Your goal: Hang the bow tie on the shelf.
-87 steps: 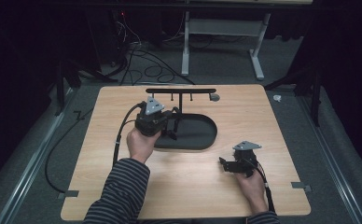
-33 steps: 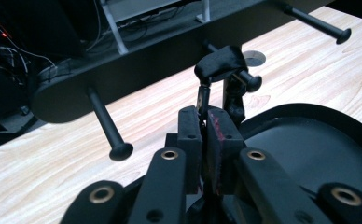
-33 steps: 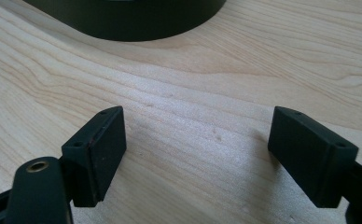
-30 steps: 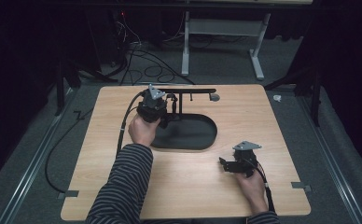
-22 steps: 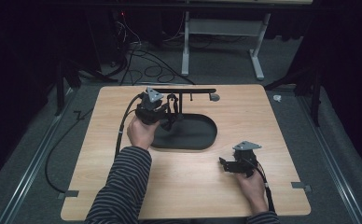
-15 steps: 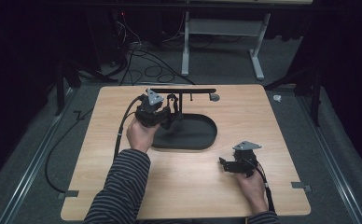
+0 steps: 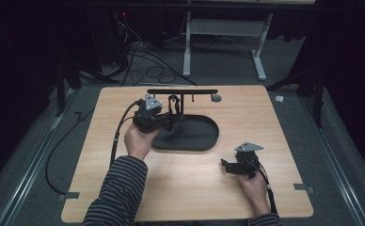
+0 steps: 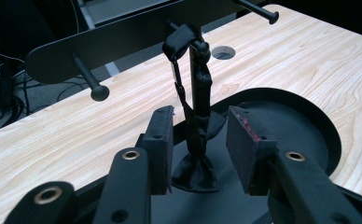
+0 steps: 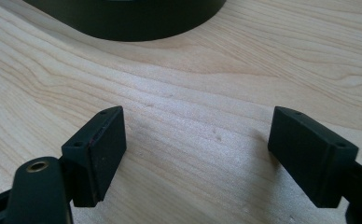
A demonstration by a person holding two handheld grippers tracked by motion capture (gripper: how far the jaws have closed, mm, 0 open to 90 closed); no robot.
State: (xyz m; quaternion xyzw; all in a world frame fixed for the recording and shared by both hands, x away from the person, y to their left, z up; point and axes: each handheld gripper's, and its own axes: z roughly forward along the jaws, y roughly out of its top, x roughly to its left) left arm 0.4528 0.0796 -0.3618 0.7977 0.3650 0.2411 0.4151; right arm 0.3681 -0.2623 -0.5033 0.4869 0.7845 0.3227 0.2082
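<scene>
On the far middle part of the wooden table (image 7: 190, 188), a black stand (image 7: 183, 101) with an oval base (image 7: 190, 136) is placed, and a thin post with a horizontal bar carrying pegs is raised from this base. A black strap (image 8: 188, 116) is hung from a peg near the post, and its lower end is gathered on the base, as is seen in the left gripper view. The left gripper (image 8: 200, 140) is held at the left edge of the base, and its jaws are spread, one on each side of the hanging strap; no contact with the strap can be confirmed. Some reddish marks are seen on the right pad (image 8: 244, 140). In the high view the left gripper (image 7: 164, 120) is carried by the left hand (image 7: 138, 141), whose sleeve is striped.

Near the right corner of the table, the right gripper (image 7: 232, 165) is rested low over the bare wood, well apart from the stand. In the right gripper view its jaws are spread wide with nothing between them, and the rim of the base (image 9: 137, 23) is seen beyond them.

No brand, label or readable writing is found on any of these things. The table surface is of light wood with visible grain, and a round grey cap (image 7: 216, 98) is set into it near the far edge. The table is surrounded by grey carpet floor (image 7: 30, 155), with cables (image 7: 138, 56) lying on it at the far side, and a white desk frame (image 7: 223, 42) is stood in the dark room behind.
</scene>
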